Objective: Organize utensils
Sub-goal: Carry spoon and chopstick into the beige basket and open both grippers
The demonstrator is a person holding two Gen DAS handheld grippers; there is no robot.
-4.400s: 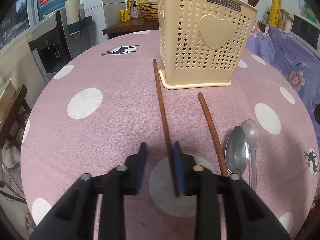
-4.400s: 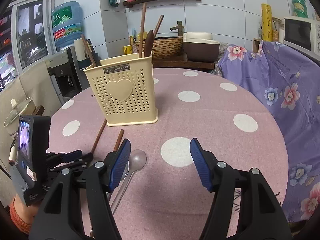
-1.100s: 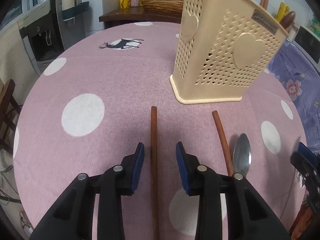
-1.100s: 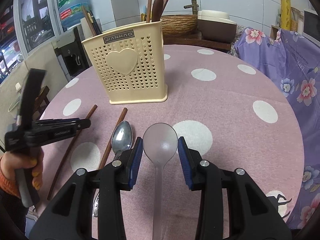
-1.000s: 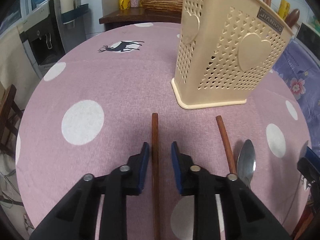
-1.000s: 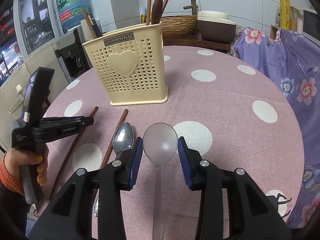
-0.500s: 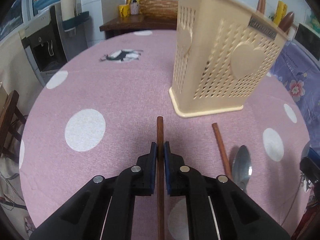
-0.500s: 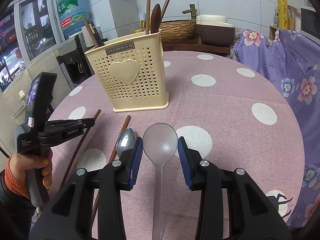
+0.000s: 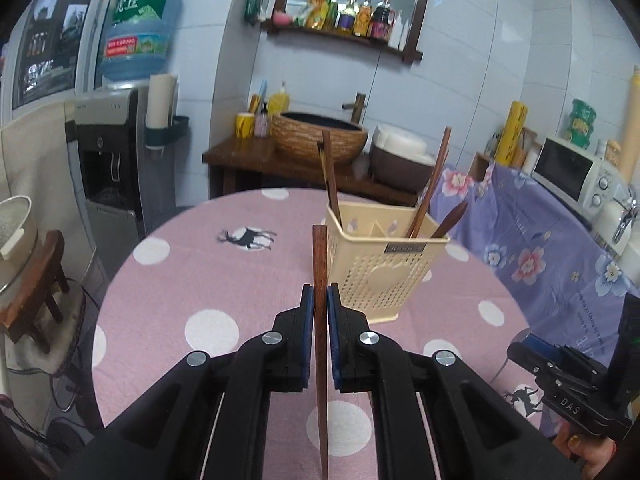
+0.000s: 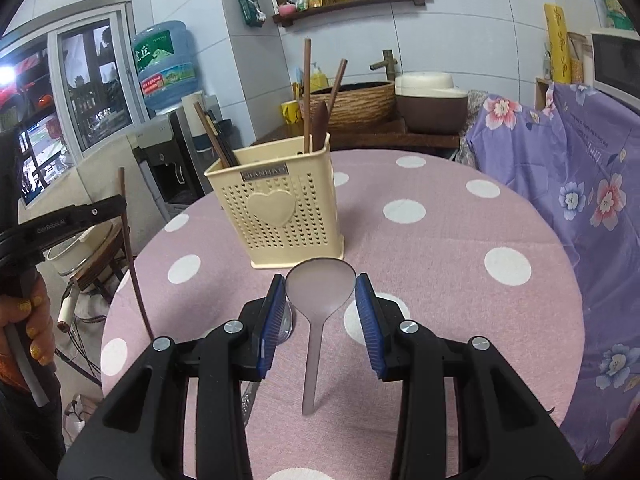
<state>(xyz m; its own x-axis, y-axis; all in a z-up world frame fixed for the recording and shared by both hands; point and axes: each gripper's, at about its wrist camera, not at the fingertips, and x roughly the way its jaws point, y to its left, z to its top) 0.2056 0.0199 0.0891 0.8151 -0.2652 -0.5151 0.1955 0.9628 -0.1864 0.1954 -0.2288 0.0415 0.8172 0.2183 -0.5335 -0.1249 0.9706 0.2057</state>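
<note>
My left gripper (image 9: 320, 294) is shut on a brown wooden chopstick (image 9: 320, 264) and holds it lifted above the table, left of the cream utensil basket (image 9: 384, 276). The chopstick (image 10: 132, 256) and the left gripper (image 10: 80, 216) also show at the left of the right wrist view. My right gripper (image 10: 320, 296) is shut on a translucent plastic spoon (image 10: 320, 292) by its bowl, raised above the table in front of the basket (image 10: 280, 216). The basket holds several wooden utensils (image 10: 307, 96).
The round table (image 10: 460, 248) has a pink polka-dot cloth. A metal spoon (image 10: 286, 326) lies under my right gripper's left finger. A purple flowered cover (image 10: 592, 184) is at the right, a water dispenser (image 9: 116, 152) at the back left, a wooden stool (image 9: 36, 280) at the left.
My left gripper closed on the chopstick and lifted it off the table. My right gripper rose higher with the plastic spoon; both views now look more level across the room.
</note>
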